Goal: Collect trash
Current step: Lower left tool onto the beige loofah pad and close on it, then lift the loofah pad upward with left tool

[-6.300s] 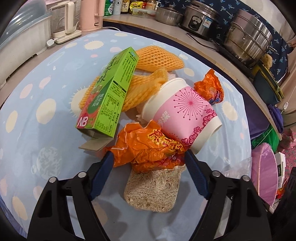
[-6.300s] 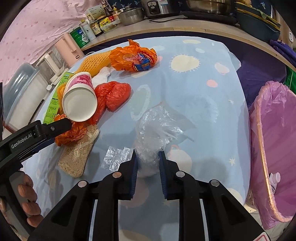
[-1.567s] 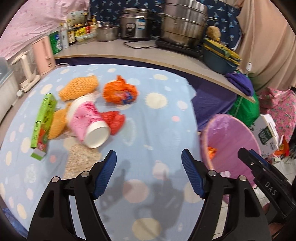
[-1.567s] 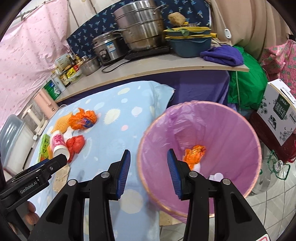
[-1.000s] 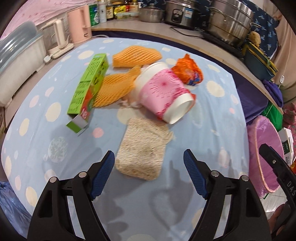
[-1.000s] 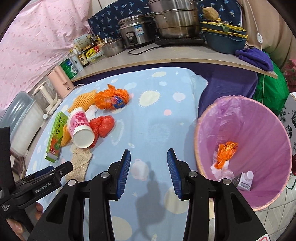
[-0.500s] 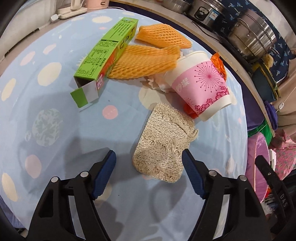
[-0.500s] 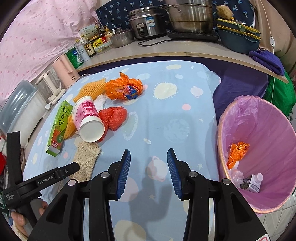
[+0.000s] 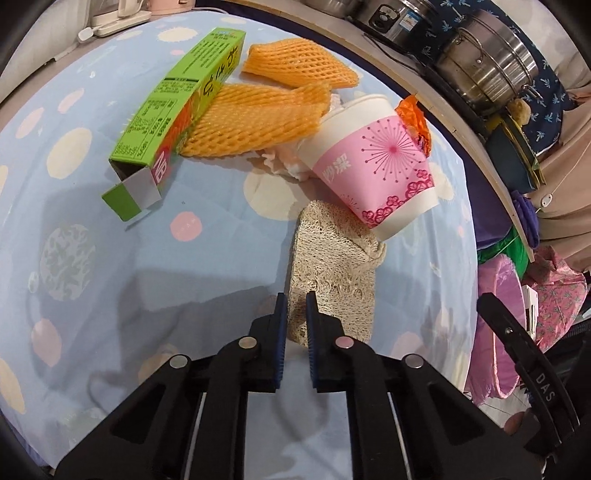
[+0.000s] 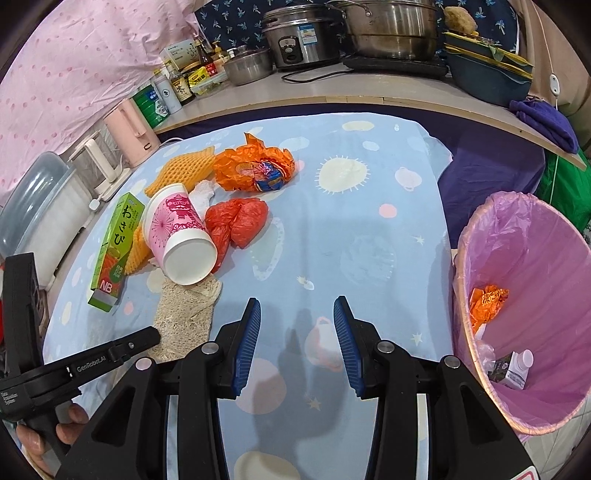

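Note:
My left gripper [image 9: 295, 314] is shut on the near edge of a beige loofah pad [image 9: 332, 266], which lies flat on the tablecloth; the pad also shows in the right wrist view [image 10: 186, 314]. Beyond it lie a pink paper cup [image 9: 373, 170] on its side, a green carton [image 9: 181, 107], orange foam nets [image 9: 255, 118] and an orange wrapper [image 10: 255, 168]. A red bag [image 10: 238, 219] lies beside the cup. My right gripper [image 10: 297, 328] is open and empty above the cloth. The pink-lined trash bin [image 10: 524, 306] stands at the right and holds some trash.
The table has a light blue patterned cloth [image 10: 351, 206]. A counter behind it carries pots, a rice cooker [image 10: 299, 35], bottles and a pink kettle [image 10: 131, 127]. A clear plastic box [image 10: 33, 210] stands at the left.
My left gripper moved down to the loofah pad and closed on its near edge. The right gripper stayed open and shifted slightly over the cloth.

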{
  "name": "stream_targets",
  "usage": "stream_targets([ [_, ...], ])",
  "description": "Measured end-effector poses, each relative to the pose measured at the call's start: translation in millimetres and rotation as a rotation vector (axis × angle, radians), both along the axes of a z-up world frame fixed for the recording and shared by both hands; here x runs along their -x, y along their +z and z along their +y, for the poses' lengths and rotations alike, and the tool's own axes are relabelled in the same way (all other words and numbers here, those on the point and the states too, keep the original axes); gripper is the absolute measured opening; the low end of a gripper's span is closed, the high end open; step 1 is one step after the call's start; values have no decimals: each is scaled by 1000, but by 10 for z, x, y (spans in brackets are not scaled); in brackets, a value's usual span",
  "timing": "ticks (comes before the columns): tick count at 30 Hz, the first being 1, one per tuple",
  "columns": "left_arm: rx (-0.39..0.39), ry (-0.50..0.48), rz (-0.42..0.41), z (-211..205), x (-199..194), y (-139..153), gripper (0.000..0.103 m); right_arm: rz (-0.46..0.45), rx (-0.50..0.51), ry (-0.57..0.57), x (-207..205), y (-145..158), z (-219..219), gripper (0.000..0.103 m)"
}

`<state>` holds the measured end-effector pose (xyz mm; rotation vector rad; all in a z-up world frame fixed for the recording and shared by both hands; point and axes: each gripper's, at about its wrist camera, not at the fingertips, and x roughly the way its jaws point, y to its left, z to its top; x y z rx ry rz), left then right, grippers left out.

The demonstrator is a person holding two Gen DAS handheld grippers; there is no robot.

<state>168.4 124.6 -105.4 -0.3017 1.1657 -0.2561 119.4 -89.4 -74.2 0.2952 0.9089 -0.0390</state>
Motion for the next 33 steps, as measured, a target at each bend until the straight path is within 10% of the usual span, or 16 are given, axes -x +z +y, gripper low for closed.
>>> stream_targets([
  [21, 50, -139, -79, -389, 178, 372, 8, -24, -10, 2, 78, 82, -14, 41],
  [33, -109, -186, -157, -839, 243, 379, 14, -23, -26, -31, 115, 41, -198, 41],
])
